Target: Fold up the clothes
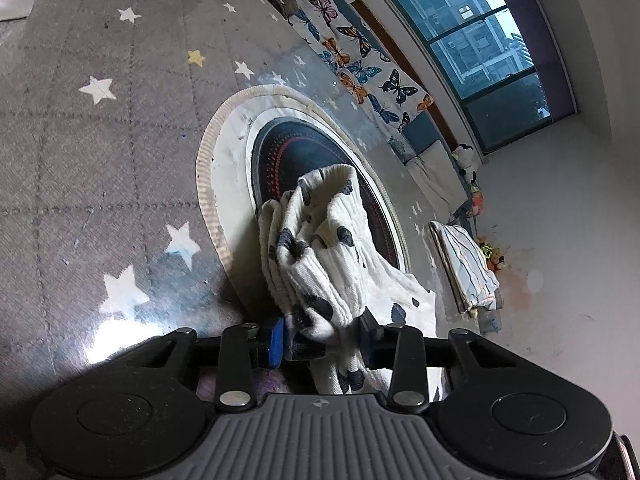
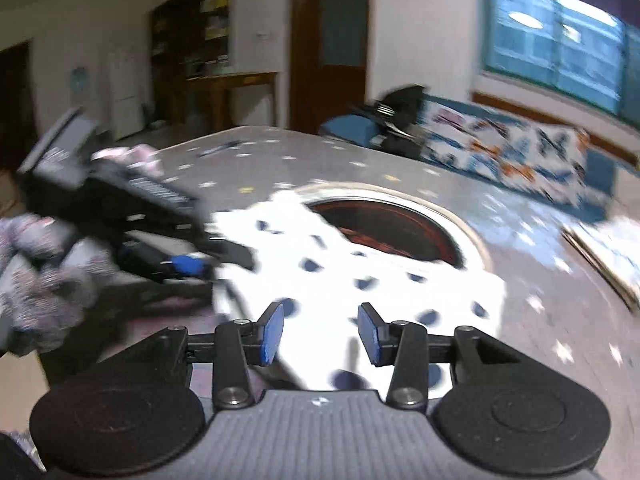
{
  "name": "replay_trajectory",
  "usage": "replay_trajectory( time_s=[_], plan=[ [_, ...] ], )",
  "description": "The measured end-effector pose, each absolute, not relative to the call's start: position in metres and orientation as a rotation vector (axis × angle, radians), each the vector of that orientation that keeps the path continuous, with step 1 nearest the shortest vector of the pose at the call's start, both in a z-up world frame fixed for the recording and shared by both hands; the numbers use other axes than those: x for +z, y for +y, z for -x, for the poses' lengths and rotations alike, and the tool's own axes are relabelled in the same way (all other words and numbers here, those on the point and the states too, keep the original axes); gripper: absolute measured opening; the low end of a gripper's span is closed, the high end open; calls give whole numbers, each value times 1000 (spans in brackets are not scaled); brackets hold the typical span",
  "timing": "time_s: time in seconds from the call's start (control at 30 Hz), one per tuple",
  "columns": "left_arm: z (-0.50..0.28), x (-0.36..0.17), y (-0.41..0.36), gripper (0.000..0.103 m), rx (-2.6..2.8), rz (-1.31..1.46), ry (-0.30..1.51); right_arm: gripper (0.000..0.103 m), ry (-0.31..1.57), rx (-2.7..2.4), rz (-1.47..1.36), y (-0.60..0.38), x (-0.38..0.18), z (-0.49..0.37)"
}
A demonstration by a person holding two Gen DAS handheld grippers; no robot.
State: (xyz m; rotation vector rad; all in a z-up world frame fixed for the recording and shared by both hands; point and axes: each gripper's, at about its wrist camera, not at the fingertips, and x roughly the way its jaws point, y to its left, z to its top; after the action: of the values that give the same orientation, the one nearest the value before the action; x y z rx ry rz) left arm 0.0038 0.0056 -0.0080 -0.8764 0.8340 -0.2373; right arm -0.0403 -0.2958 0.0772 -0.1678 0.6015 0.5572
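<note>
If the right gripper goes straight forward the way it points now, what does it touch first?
Most likely the white garment with dark spots, which lies straight ahead of the right gripper and below its open jaws. Beyond the garment is the round mat. The picture is blurred, so the depth is uncertain.

A grey quilted cover [image 1: 120, 152] sprinkled with white stars fills the left wrist view from nine o'clock to the centre, glossy with reflected light near seven o'clock; a round mat [image 1: 224, 148] with a dark middle lies on it; at one o'clock a butterfly-print cloth [image 1: 360, 68] runs along a blue bench; beyond, at two o'clock, a large dark-framed window [image 1: 488, 48] shows buildings outside — a ceiling lamp reflected in the glass; white walls [image 1: 560, 216]; in the blurred right wrist view, a brown door [image 2: 328, 40] at twelve o'clock, shelves [image 2: 192, 24] at eleven.
</note>
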Motion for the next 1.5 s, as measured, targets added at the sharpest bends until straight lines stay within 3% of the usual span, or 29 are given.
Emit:
replay_trajectory(
  time_s=[0.17, 0.83, 1.13, 1.5],
  plan=[
    [-3, -9, 5, 38, -231, 863, 835, 41, 635, 493, 61, -321, 73, 11],
    [-4, -11, 7, 38, -242, 874, 833, 40, 729, 427, 91, -321, 40, -110],
    [-7, -10, 6, 38, -244, 876, 837, 46, 732, 383, 11, -361, 56, -81],
    [-6, -9, 3, 38, -238, 844, 838, 48, 758, 367, -149, -377, 34, -43]
  ],
)
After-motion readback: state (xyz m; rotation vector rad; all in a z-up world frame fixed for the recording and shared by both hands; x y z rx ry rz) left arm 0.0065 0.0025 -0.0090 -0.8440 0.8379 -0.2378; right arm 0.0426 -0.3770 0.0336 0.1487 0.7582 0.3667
